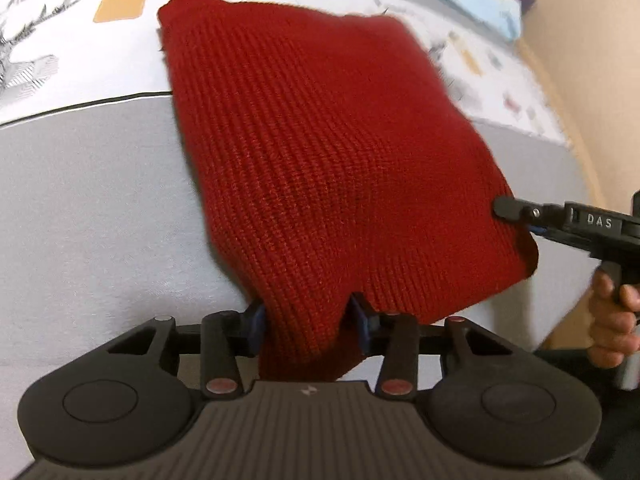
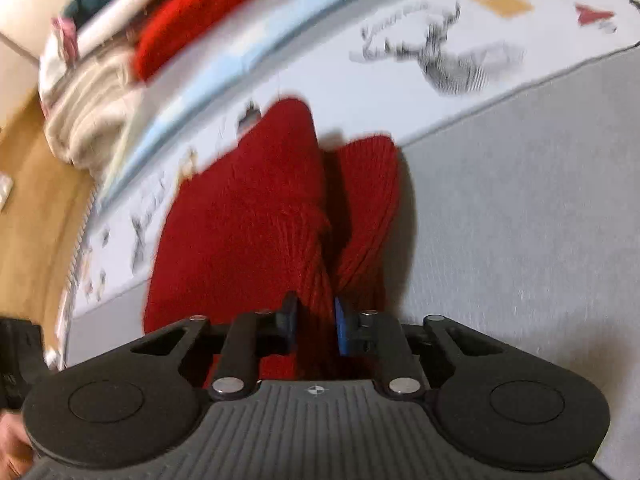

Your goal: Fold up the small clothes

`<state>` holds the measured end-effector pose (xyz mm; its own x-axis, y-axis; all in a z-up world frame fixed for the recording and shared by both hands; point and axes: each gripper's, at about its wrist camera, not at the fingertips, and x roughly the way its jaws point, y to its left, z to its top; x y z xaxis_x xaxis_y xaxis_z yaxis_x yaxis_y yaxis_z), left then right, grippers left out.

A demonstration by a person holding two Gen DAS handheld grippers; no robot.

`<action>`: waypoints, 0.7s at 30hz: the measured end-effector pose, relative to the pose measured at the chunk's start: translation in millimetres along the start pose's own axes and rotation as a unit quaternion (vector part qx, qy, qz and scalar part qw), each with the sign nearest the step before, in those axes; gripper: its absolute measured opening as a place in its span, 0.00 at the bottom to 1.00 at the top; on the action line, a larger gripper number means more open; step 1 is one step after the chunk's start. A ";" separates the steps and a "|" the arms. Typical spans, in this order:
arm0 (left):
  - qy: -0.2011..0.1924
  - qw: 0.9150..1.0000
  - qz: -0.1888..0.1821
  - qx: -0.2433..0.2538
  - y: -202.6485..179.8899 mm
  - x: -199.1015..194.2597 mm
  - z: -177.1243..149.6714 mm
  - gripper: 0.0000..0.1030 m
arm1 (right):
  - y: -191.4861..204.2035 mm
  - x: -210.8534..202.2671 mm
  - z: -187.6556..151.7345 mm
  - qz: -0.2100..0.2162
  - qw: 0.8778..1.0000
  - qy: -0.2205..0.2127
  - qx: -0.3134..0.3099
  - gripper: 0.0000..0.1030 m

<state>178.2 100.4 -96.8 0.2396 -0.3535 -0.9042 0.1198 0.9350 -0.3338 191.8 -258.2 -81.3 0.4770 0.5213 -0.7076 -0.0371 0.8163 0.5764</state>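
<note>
A red knitted garment (image 1: 320, 152) hangs stretched over a grey bed surface (image 1: 100, 208). My left gripper (image 1: 308, 324) is shut on its near corner, cloth bunched between the blue pads. My right gripper (image 1: 516, 216) enters from the right in the left wrist view and pinches the garment's right edge. In the right wrist view my right gripper (image 2: 316, 324) is shut on a bunched fold of the red garment (image 2: 240, 220), which drapes away from it in two lobes.
A white sheet with printed deer and tags (image 1: 60, 40) lies beyond the grey area, also in the right wrist view (image 2: 440, 52). A pile of clothes, red and cream (image 2: 120, 60), lies at the bed's far left. Wooden floor (image 2: 28, 208) shows at the left.
</note>
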 end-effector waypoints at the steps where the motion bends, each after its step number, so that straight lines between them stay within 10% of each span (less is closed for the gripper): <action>1: 0.004 1.000 0.006 -0.004 2.3 1.8 -1.8 0.47 | -0.7 1.6 -0.8 -0.009 1.000 0.012 -0.010 0.19; 4: 0.003 1.000 0.015 0.003 3.8 -0.7 -2.2 0.47 | -3.7 15.0 -10.9 -0.038 0.997 0.064 -0.030 0.19; 21: -0.064 0.995 0.073 0.025 -21.9 -36.4 -1.0 0.54 | 3.6 5.9 -10.4 -0.039 0.996 0.052 -0.054 0.15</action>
<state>165.8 92.8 -56.9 0.3784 -0.2178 -0.8997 0.1217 0.9752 -0.1849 185.4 -249.5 -87.6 0.3887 0.4727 -0.7908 -0.1008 0.8750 0.4735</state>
